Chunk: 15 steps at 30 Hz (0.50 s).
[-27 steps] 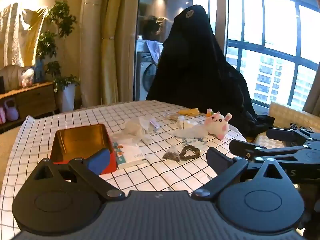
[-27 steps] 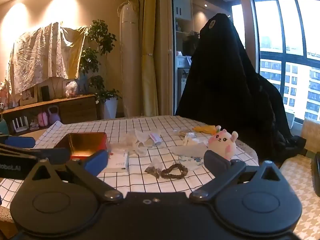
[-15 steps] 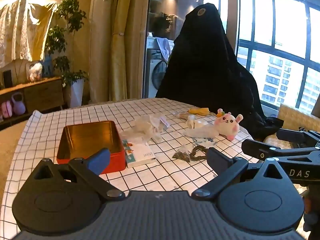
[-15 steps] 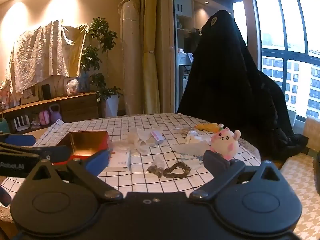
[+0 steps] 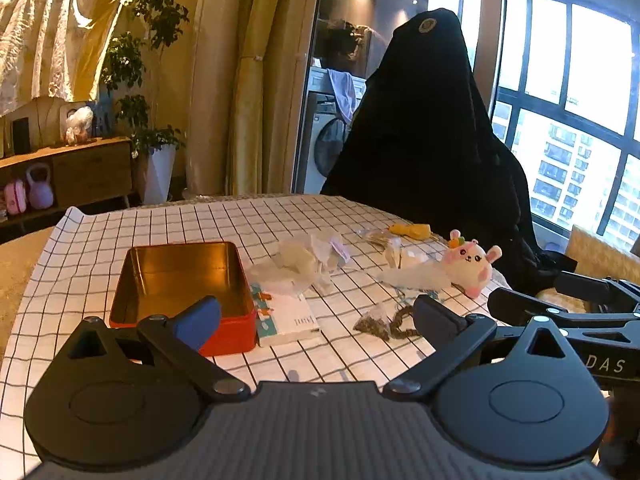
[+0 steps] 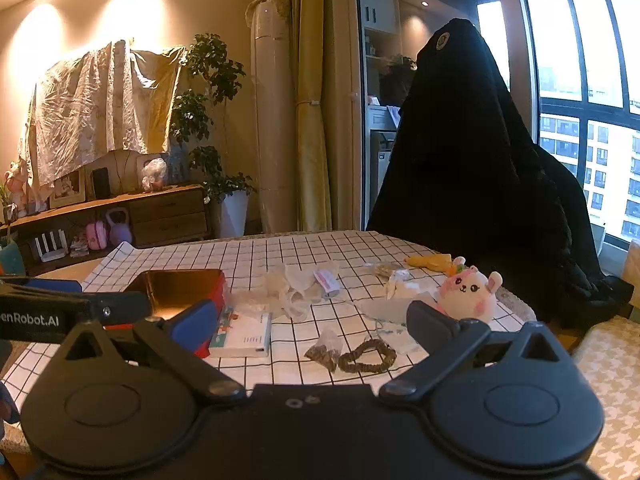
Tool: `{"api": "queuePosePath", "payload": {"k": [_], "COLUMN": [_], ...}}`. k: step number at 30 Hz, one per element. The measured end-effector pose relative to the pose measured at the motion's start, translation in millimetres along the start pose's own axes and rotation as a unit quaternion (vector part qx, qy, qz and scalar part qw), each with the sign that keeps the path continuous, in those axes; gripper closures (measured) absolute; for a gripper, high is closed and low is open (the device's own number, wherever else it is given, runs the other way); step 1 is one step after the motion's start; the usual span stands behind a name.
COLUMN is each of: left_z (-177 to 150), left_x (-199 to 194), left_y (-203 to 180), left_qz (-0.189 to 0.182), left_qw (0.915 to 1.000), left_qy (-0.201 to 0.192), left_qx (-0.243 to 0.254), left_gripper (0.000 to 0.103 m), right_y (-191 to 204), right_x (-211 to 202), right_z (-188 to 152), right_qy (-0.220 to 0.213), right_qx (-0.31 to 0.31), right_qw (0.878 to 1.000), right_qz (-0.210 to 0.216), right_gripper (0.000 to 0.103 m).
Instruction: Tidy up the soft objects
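Note:
An open red tin [image 5: 180, 280] with a gold inside sits on the checked tablecloth, left of centre; it also shows in the right wrist view [image 6: 180, 288]. A pink-and-white plush bunny [image 5: 472, 266] lies at the right [image 6: 468, 294]. A dark scrunchie [image 6: 368, 356] and a small sachet [image 6: 326, 350] lie near the front. Crumpled white soft items [image 5: 304, 258] lie mid-table. My left gripper [image 5: 316, 316] is open and empty above the near edge. My right gripper [image 6: 308, 320] is open and empty too.
A small white booklet [image 5: 286, 316] lies beside the tin. A yellow item [image 5: 412, 230] lies at the far right. A black draped shape [image 5: 432, 140] stands behind the table. The right gripper's arms [image 5: 568, 312] show at the left view's right edge.
Both grippers have risen and drawn slightly back and left, so the table sits lower in view. Nothing on the table has moved. Both jaws stay open.

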<state>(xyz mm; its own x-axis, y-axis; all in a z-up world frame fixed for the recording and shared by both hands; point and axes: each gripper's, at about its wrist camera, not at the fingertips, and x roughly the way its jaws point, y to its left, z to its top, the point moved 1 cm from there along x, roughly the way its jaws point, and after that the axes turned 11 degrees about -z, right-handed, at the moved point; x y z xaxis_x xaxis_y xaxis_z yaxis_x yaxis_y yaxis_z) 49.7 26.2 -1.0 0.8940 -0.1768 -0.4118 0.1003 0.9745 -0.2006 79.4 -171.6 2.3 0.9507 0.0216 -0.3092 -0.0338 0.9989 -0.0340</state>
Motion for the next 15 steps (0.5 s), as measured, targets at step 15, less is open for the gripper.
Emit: {"api": "queuePosePath", "payload": {"k": [15], "left_z": [17], "left_x": [13], "left_y": [-5], "left_qz": [0.007], "left_qw": [0.9999], "left_qy": [-0.012], "left_qx": [0.002], "left_gripper": [0.000], "right_y": [-9], "right_x": [13], "right_z": [16], "right_qy": [0.004], "right_qx": [0.014], "right_qw": [1.000], "right_qz": [-0.001], "right_gripper": [0.002]}}
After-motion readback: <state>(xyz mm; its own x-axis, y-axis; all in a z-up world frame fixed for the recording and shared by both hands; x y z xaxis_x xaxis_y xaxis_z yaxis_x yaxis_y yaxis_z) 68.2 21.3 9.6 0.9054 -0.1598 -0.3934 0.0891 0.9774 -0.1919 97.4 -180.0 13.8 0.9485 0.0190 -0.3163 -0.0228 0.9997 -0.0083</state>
